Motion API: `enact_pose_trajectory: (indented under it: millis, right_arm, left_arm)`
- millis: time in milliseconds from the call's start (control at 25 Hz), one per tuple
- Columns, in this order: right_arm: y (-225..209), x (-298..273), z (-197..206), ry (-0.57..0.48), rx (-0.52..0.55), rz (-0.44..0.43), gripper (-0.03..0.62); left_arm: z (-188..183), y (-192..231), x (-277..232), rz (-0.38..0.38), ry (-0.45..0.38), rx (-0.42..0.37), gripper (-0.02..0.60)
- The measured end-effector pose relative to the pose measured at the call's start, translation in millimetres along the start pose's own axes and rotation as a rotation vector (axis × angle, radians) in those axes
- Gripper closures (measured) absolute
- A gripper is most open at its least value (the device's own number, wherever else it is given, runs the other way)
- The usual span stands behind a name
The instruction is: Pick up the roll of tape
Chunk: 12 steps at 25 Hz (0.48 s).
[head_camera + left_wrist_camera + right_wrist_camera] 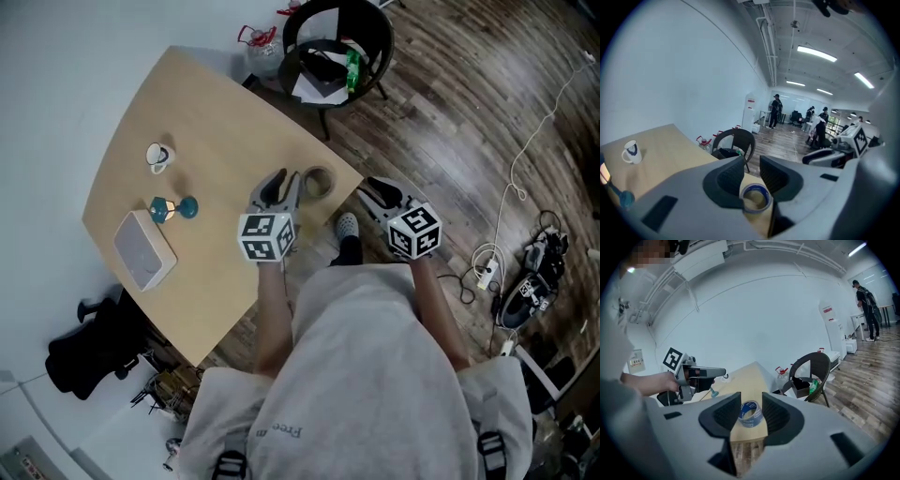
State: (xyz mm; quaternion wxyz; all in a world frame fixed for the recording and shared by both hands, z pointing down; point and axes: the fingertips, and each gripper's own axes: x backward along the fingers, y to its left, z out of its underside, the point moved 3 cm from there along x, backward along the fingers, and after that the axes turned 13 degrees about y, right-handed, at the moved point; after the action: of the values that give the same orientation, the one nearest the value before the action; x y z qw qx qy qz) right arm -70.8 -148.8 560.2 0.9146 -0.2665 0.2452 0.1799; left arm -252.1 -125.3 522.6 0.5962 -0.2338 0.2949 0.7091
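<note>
The roll of tape [319,181], tan with a blue inner ring, lies flat near the right corner of the light wooden table [216,112]. My left gripper [285,183] hovers just left of it, open. In the left gripper view the tape [756,197] shows low in the gap just past the jaws, untouched. My right gripper [368,190] is off the table's corner, over the floor, open. In the right gripper view the tape [750,412] lies ahead between the jaws, apart from the pads, with the left gripper [696,375] beyond it on the left.
A white mug [157,157], a teal object [174,208] and a white box [144,248] sit on the table's left half. A dark chair [336,52] holding items stands beyond the far corner. Cables [506,234] lie on the wooden floor to the right. People stand far off in the room.
</note>
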Motion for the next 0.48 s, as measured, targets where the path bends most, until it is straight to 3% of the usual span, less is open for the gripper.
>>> enact_pose_trajectory:
  millis: [240, 320, 480]
  right_arm:
    - [5, -16, -2, 0.017, -0.010, 0.005, 0.461]
    - [7, -19, -2, 0.024, -0.011, 0.007, 0.461]
    - [11, -22, 1, 0.051, 0.003, 0.007, 0.461]
  left_arm:
    - [25, 13, -52, 0.138, 0.354, -0.305, 0.482]
    - [27, 17, -65, 0.188, 0.422, -0.354, 0.482]
    - [30, 23, -92, 0.241, 0.497, -0.383, 0.482]
